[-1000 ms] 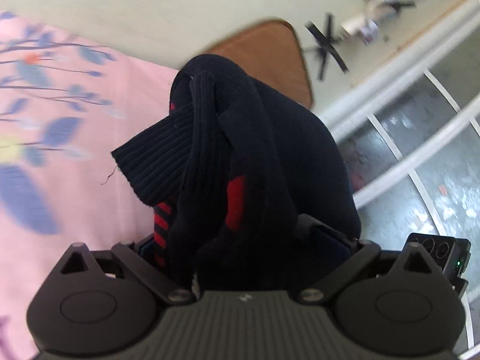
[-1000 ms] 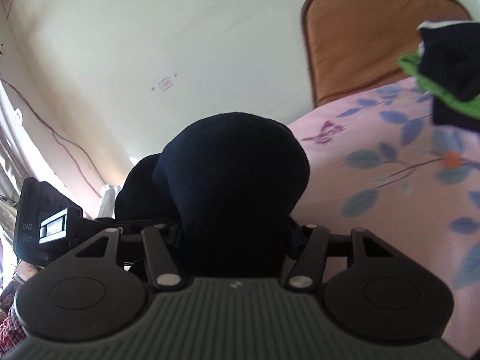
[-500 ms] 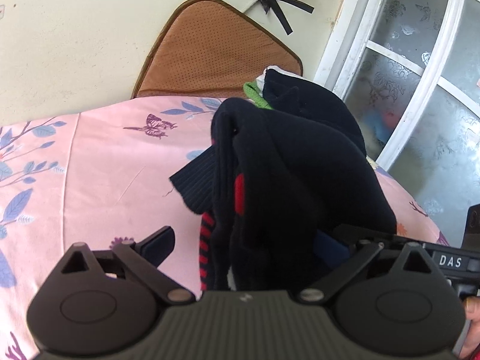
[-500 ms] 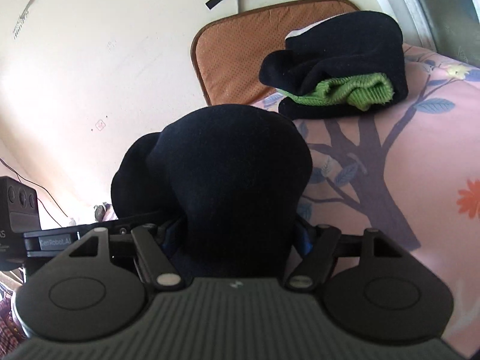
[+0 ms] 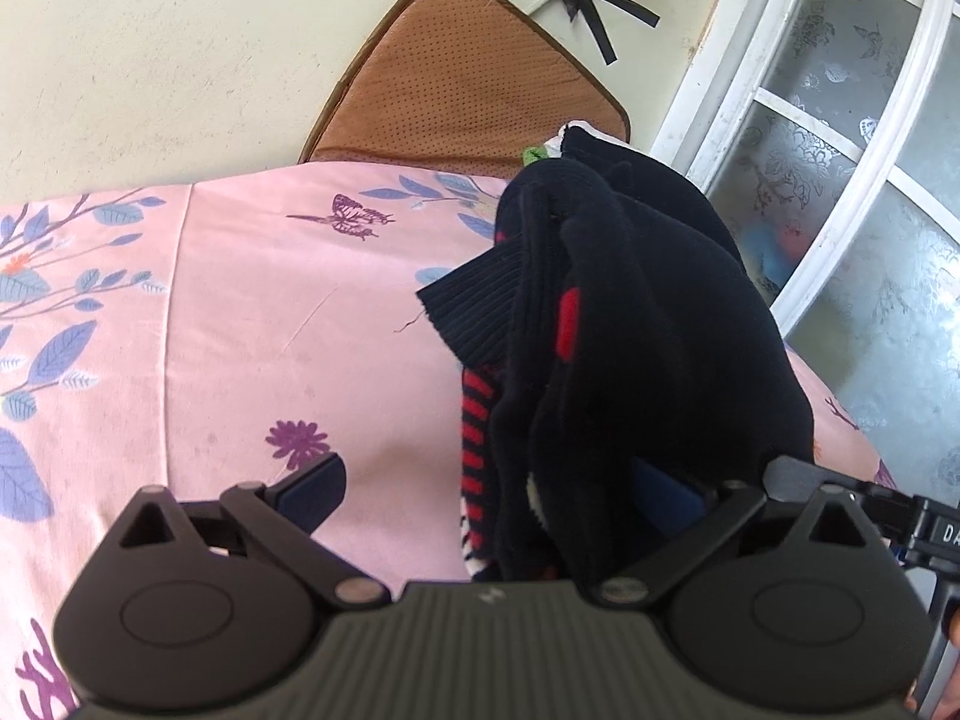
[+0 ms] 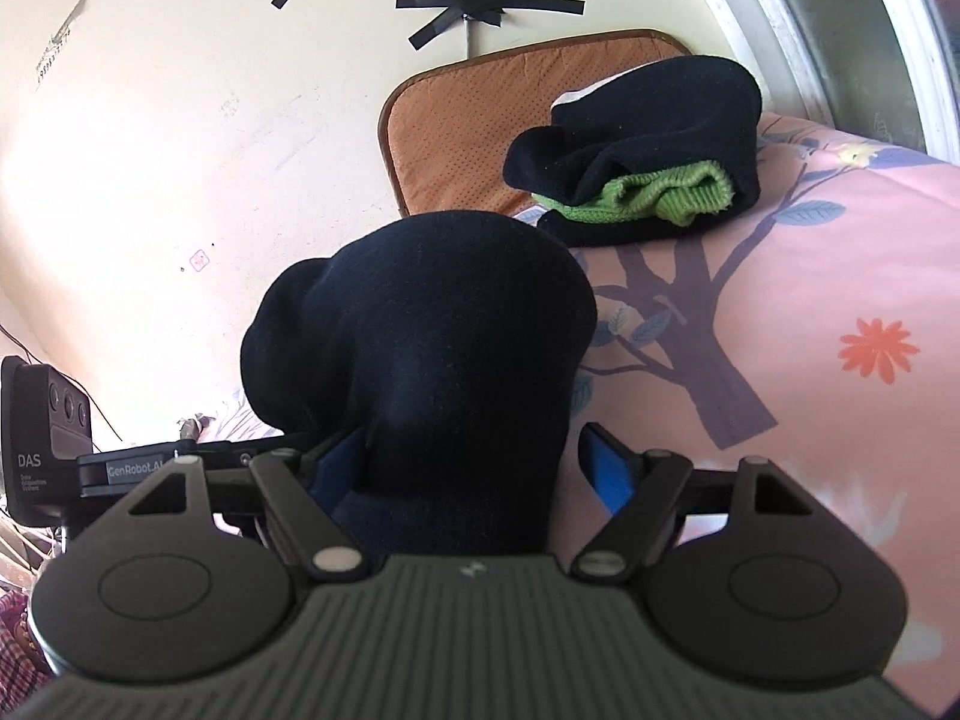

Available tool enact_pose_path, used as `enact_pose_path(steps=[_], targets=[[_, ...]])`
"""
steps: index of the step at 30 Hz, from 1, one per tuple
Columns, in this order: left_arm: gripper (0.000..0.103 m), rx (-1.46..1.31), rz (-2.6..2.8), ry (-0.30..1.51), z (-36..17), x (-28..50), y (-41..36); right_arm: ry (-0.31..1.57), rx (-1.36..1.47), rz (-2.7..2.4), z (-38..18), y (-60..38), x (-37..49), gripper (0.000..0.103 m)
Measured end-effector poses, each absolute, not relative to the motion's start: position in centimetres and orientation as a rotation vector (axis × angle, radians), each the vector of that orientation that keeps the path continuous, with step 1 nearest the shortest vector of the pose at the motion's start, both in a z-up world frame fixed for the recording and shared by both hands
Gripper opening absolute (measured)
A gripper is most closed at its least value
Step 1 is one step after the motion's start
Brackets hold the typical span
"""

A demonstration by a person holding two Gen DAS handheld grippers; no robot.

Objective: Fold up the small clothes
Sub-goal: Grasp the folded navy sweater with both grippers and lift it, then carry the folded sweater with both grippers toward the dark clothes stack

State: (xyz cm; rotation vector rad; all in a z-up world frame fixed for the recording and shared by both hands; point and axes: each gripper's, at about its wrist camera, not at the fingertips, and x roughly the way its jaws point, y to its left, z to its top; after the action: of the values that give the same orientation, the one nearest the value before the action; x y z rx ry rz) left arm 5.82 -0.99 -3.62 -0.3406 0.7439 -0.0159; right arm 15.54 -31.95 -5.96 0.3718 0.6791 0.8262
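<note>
A folded dark navy garment (image 5: 630, 330) with red stripes hangs bunched between my two grippers above the pink floral bedsheet (image 5: 240, 312). My left gripper (image 5: 498, 486) is open; its left finger (image 5: 312, 489) stands clear and the cloth lies against the right finger. In the right wrist view the same navy garment (image 6: 432, 360) fills the space between the fingers of my right gripper (image 6: 474, 468), which is opening: its right pad (image 6: 606, 468) stands slightly off the cloth. A folded pile of black and green clothes (image 6: 648, 150) lies at the bed's far corner.
A brown perforated cushion (image 5: 462, 90) leans against the cream wall behind the bed. A white-framed frosted glass window (image 5: 852, 168) stands at the right. Black tape holds a cable on the wall (image 6: 474, 12).
Both grippers swung toward the far corner with the garment. The left gripper's jaws opened wide and the right gripper's jaws loosened; the folded pile came closer.
</note>
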Motion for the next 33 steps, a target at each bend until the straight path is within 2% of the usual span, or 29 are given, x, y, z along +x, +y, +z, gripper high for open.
enact_pose_path(steps=[6, 33], targets=[[0.103, -0.350, -0.017, 0.752, -4.2, 6.0, -0.6, 0.688, 0.376, 0.818, -6.7, -31.9, 16.0, 0.088], [0.103, -0.278, -0.023, 0.680, -5.2, 5.3, -1.3, 0.676, 0.363, 0.830, -6.7, -31.5, 15.9, 0.093]])
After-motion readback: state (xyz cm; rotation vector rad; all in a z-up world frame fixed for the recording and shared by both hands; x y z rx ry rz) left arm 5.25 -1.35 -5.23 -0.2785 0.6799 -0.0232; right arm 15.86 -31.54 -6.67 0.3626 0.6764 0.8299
